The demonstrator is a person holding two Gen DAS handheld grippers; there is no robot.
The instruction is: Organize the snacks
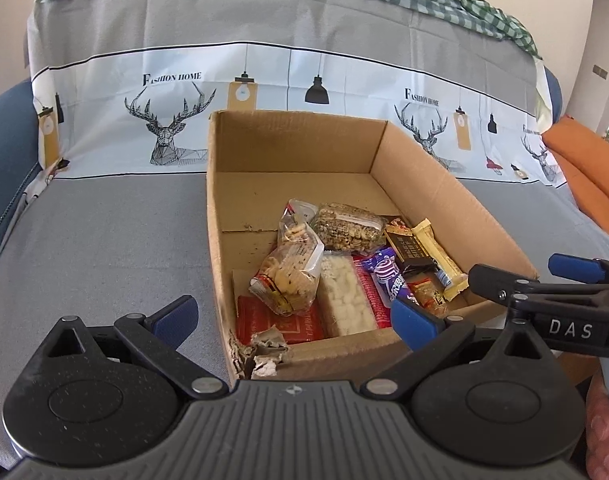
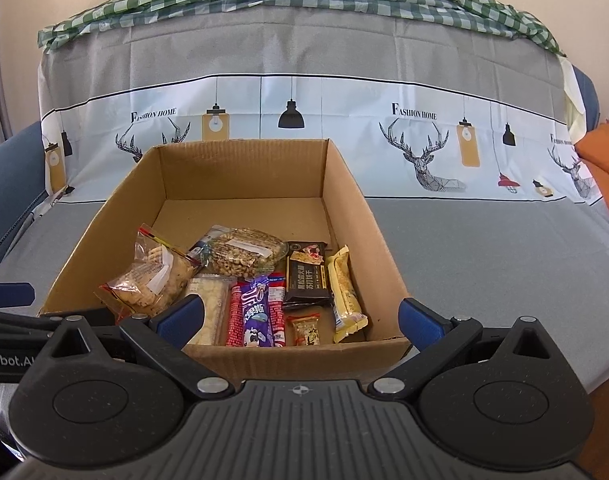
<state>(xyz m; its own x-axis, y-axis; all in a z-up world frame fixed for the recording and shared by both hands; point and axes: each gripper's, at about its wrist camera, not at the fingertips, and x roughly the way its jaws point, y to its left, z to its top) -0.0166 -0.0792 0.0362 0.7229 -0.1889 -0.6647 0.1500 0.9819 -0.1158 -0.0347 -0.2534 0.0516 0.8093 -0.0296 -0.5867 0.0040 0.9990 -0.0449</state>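
A cardboard box of snacks sits on a grey sofa cover printed "FASHION HOME" with deer. Both the left gripper and right gripper hover with jaws apart, empty.

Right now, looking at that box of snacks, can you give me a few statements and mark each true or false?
1. The cardboard box holds several snacks. True.
2. The left gripper grips a packet. False: its fingers are spread, holding nothing.
3. The yellow bar lies outside the box. False: it lies inside, by the right wall.
4. The right gripper is open and holds nothing. True.
5. The purple packet lies near the box's front wall. True.
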